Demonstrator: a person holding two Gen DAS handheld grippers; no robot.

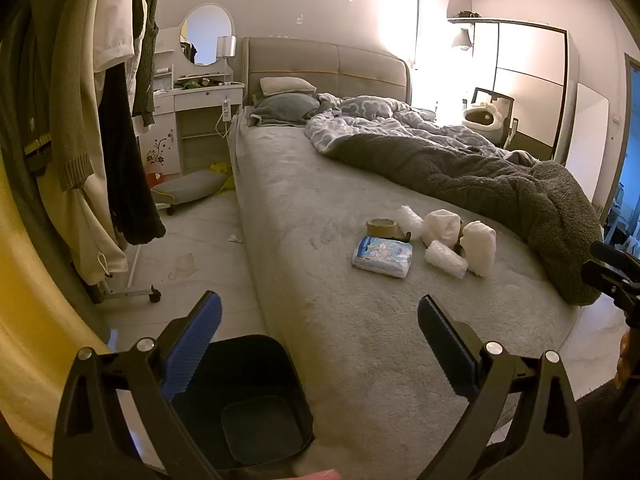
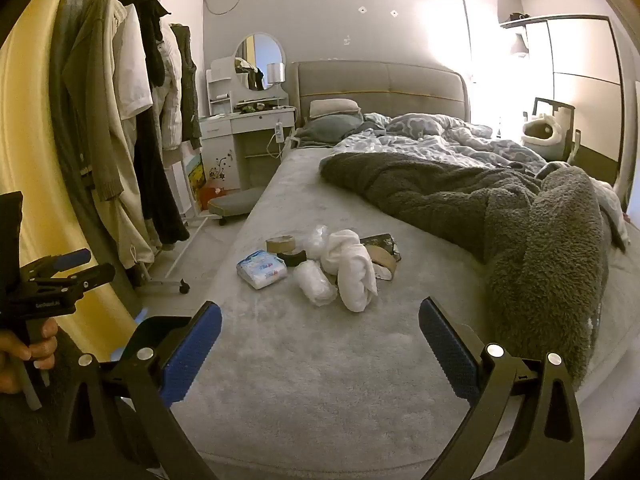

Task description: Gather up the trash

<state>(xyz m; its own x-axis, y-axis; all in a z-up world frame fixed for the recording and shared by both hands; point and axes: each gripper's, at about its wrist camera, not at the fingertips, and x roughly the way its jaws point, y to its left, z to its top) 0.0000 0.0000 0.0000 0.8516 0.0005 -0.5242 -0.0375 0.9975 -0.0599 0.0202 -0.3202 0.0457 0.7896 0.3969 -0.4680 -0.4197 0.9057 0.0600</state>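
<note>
Trash [image 2: 320, 268] lies in a loose cluster on the grey bed [image 2: 304, 380], centre of the right wrist view and right of centre in the left wrist view, well apart from both grippers. It looks a mixed lot: a tissue pack [image 2: 262, 269] at the cluster's left edge, a tape roll [image 2: 281, 244] just behind it, two clear bubble-wrap wads [image 2: 316, 286], two crumpled white bundles [image 2: 354, 276], and a dark box [image 2: 382, 244] with a cardboard ring at the right.

By my judgement all of it is light. The wads and bundles should be soft and springy, so a pinch across the middle ought to hold, though the clear film may slip on the pads. The tape roll is stiff and is best taken across its rim. The pack is squashy and should give under a squeeze across its short side.

The pack lies flat, its long axis running from lower right to upper left in the right wrist view. The nearer wad and the front bundle both lie lengthwise toward the lower right. The tape roll lies flat, hole up.

The left gripper [image 1: 320, 314] has its jaws wide apart with nothing between them, above the bed's corner. The right gripper [image 2: 320, 316] is likewise spread wide and empty, over bare bed. A black bin [image 1: 248, 400] stands on the floor against the bed, bottom of the left wrist view, and looks empty.
</note>
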